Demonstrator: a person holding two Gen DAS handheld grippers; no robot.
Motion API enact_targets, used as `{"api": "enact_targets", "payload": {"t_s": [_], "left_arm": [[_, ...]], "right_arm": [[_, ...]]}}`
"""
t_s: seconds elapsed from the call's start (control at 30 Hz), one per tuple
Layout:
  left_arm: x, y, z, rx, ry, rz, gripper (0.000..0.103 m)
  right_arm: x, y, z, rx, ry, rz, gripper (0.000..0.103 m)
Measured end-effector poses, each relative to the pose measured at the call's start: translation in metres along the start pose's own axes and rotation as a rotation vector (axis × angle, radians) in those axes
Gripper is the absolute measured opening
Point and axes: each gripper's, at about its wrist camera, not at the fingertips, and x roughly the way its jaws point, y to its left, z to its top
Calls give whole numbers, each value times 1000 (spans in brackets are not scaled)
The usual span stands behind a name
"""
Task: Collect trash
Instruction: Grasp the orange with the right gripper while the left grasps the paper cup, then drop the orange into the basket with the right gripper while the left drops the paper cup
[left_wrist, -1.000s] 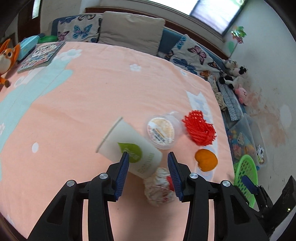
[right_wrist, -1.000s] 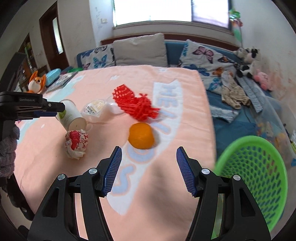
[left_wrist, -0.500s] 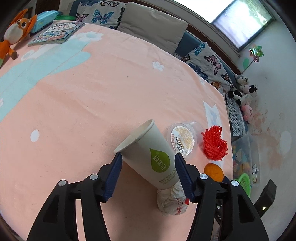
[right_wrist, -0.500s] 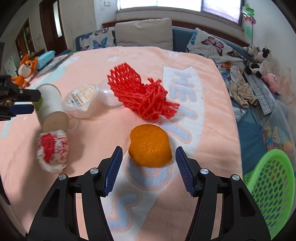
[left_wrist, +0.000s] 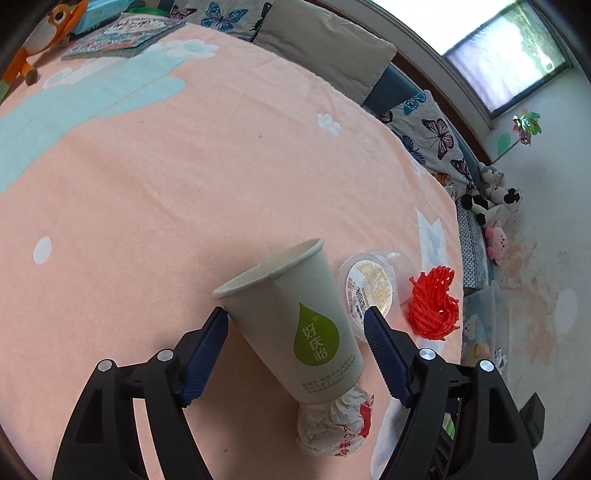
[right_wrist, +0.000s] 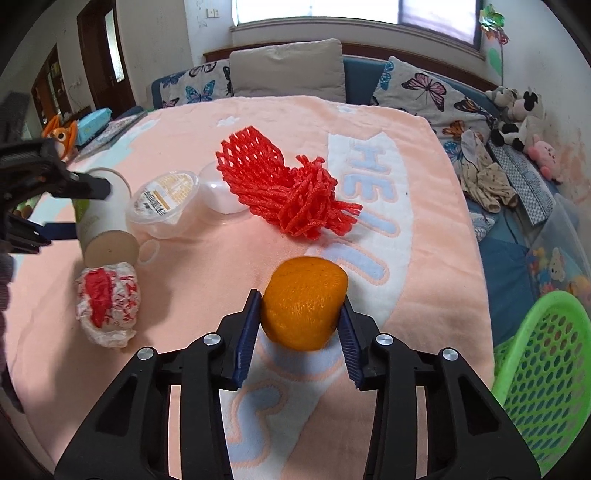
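A white paper cup (left_wrist: 295, 321) with a green drop logo lies tilted between the jaws of my open left gripper (left_wrist: 297, 332), with its base against a crumpled red and white wrapper (left_wrist: 332, 424); the cup also shows in the right wrist view (right_wrist: 103, 221). My right gripper (right_wrist: 301, 314) is shut on an orange peel (right_wrist: 304, 302) on the bed. A clear plastic tub (right_wrist: 164, 206), a red foam net (right_wrist: 284, 188) and the wrapper (right_wrist: 107, 306) lie on the pink blanket. A green basket (right_wrist: 546, 373) stands at the right, beside the bed.
Pillows (right_wrist: 288, 66) line the far edge of the bed. A book (left_wrist: 122, 37) and a fox toy (left_wrist: 40, 33) lie at the far left. Plush toys (right_wrist: 517, 118) and a plastic box (right_wrist: 554, 251) sit past the bed's right edge.
My left gripper has moved forward around the paper cup. My right gripper has moved forward and closed on the orange peel.
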Motion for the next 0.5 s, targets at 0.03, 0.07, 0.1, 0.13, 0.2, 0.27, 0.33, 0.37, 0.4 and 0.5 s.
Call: {"api": "enact_targets", "payload": {"t_s": [0.03,0.07,0.1,0.13,0.2,0.27,0.33,0.37,0.4,0.5], "left_arm": [[3,1,-1,-12,6,-2,73],[6,2,-1,-23,12,-4,72],[9,3,-1,-35,19,-9,72],[12,4,-2,-43,25,-12,70],[15,6,-2,-55,28,-23,67],[15,6,-2,-56,24,-30,65],[14,4,-2,-44,26,-36,64],[12,4,-2,-40,26,-41,63],[10,4,-3,-35,23,-42,63],[-1,0,-5,-3,8,-56,62]], "right_arm": [[-4,-1,-1,5,-5,7,41],[-7,-1,-2,9,-10,11,40],[-10,-1,-2,12,-14,15,40],[-14,-3,-3,16,-20,18,40],[-22,-4,-5,25,-30,25,40],[-29,-5,-7,29,-37,28,39],[-37,-7,-10,34,-47,32,39],[-39,-7,-11,37,-50,33,39],[-43,-8,-13,42,-54,37,39],[-54,-11,-18,56,-68,40,39]]}}
